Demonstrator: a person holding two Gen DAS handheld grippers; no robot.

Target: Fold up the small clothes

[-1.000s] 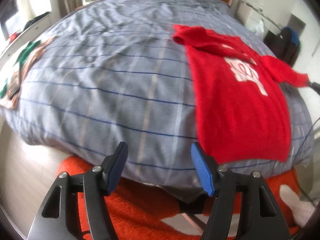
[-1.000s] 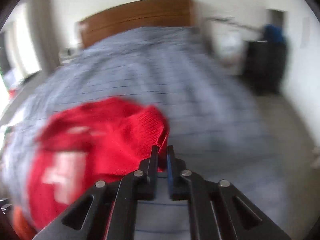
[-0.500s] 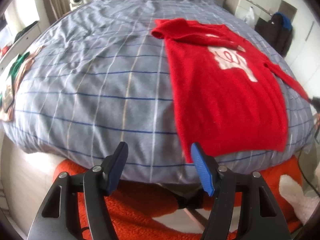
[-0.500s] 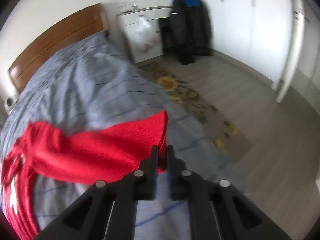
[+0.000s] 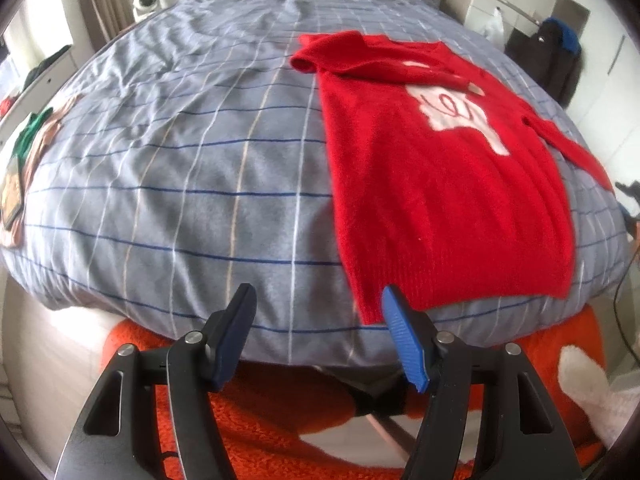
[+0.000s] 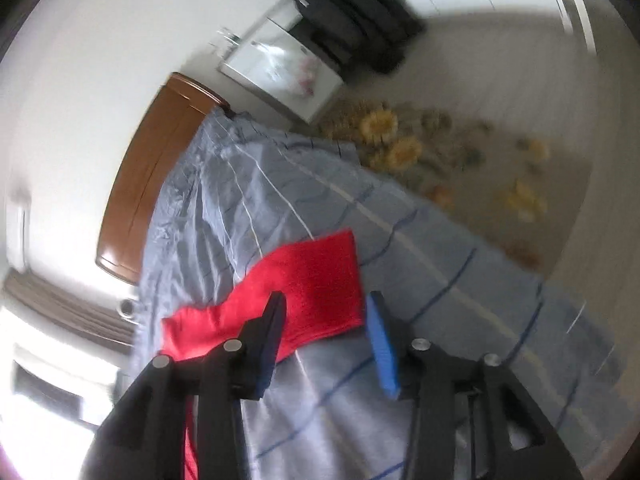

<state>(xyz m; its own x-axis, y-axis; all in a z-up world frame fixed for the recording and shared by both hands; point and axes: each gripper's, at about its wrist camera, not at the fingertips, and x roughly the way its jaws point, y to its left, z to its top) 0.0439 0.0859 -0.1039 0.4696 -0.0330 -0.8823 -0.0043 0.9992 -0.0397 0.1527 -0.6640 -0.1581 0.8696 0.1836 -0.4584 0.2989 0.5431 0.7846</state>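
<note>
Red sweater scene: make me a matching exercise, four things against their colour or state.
Things:
1. sweater
2. headboard
3. left gripper
4. duvet

States:
A. grey-blue with checked lines
B. brown wood
C. lying flat, red with a white motif
D. open, nothing between its jaws

Pairs: 1-C, 2-B, 3-D, 4-A

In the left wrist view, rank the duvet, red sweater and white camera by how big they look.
1. Duvet
2. Red sweater
3. White camera, though it sits farthest away, so its true size is unsure.
</note>
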